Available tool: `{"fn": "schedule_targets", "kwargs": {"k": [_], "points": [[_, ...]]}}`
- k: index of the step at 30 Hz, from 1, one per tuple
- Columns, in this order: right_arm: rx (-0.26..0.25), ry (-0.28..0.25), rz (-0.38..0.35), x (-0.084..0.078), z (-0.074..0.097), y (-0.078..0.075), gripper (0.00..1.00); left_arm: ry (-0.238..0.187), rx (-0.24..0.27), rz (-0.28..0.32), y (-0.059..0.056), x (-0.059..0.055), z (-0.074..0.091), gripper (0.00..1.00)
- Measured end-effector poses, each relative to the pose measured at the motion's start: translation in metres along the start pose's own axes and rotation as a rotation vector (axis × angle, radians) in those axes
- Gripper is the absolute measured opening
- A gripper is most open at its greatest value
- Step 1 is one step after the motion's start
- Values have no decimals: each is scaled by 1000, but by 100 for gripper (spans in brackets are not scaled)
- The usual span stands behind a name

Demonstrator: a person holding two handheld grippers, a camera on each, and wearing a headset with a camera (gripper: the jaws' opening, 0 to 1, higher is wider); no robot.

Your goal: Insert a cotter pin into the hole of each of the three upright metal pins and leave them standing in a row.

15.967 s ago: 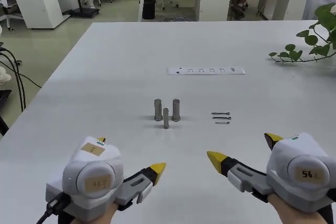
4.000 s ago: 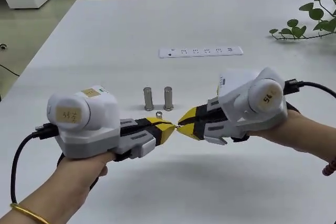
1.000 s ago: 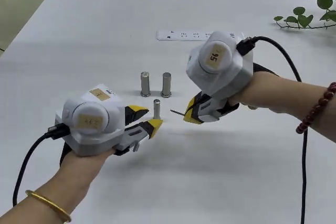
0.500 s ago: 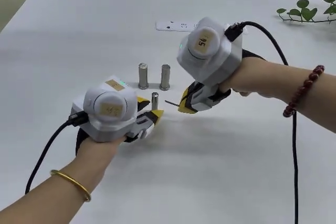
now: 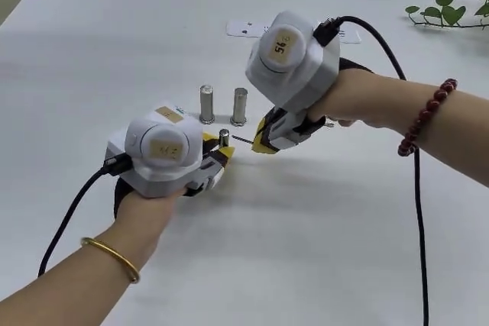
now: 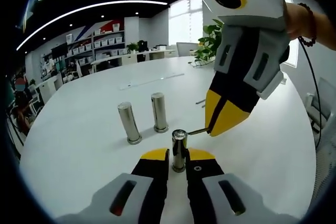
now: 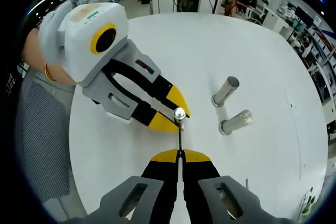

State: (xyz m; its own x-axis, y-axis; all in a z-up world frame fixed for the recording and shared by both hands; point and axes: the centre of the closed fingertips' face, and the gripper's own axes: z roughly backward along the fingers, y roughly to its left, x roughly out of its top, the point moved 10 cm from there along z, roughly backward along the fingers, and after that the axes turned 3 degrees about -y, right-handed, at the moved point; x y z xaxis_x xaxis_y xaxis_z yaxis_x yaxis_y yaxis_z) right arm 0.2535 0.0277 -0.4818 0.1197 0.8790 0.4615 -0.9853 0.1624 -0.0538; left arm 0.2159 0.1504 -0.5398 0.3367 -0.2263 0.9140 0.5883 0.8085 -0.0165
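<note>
Right gripper (image 5: 260,143) pinching cotter pin (image 7: 179,137), swung closer than a second ago; tip now at top of front pin (image 6: 179,148), clamped upright by left gripper (image 5: 220,152); insertion likely next; back pins (image 5: 207,104) waiting.

A round tan sticker (image 5: 283,42) on the rounded back of the right hand-held gripper (image 5: 258,141) carries handwritten digits that look like "56". A matching sticker (image 5: 170,150) on the back of the left hand-held gripper (image 5: 221,150) is too blurred to read.
</note>
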Motion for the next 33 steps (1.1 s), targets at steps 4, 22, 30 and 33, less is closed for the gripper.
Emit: {"fn": "schedule_targets", "kwargs": {"k": [4, 22, 30, 33], "points": [[2, 1, 8, 1, 0, 0, 0, -1, -2, -6, -1, 0, 0, 7], [-2, -5, 84, 9, 1, -5, 0, -12, 8, -28, -3, -1, -2, 6], [0, -33, 100, 16, -1, -4, 0, -17, 12, -29, -5, -1, -3, 6], [-3, -36, 105, 17, -1, -3, 0, -20, 15, -28, -5, -1, -3, 6]]}}
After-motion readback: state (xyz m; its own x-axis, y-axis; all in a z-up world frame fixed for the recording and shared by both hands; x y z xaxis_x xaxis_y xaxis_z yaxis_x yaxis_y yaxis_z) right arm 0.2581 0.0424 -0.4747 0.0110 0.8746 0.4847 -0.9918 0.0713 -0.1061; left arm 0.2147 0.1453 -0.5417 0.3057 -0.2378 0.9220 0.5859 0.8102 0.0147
